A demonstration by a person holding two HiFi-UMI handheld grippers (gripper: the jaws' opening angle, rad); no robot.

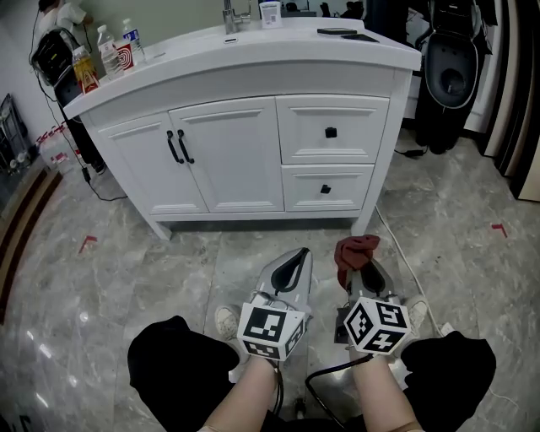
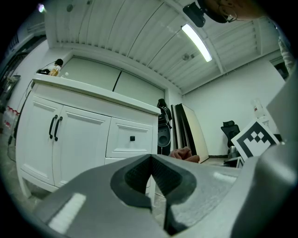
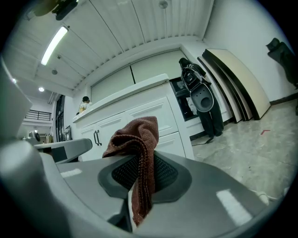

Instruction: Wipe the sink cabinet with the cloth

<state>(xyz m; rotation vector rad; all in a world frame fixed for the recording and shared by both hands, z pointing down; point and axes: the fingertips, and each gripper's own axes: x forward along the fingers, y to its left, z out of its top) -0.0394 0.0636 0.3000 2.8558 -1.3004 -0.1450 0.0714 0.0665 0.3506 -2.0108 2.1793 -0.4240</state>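
Reddish-brown cloth [image 1: 356, 251]: was pinched between the jaws of the right claw [image 1: 361, 272]; it was bunched above the tips and was draped down between them in the right gripper view; it was held above the floor [image 1: 152, 278], well apart from the sink cabinet [image 1: 228, 160]
Right claw: was clamped on the cloth and was held low, pointed toward the sink cabinet
Left claw [image 1: 291, 268]: was seen closed in the left gripper view, jaw tips met and nothing caught between them; it was held just beside the right claw, on its left
Marker cubes [image 1: 270, 331]: were carried at the near end of each claw, above the person's forearms
Sink cabinet: white; it was stood on the floor ahead of both claws; two doors with black bar handles [image 1: 179, 147] were set at its left, two drawers with black knobs [image 1: 331, 132] were stacked at its right
Table [image 1: 278, 42]: the cabinet's white top; bottles [image 1: 108, 52] were grouped at its left end and a tap [image 1: 229, 15] was mounted at the back
Floor: was laid in grey marbled tile; red tape marks [image 1: 87, 245] were stuck to it at left and right
Person: knees [image 1: 173, 354] in black cloth and pale shoes [image 1: 224, 321] were seen below the claws
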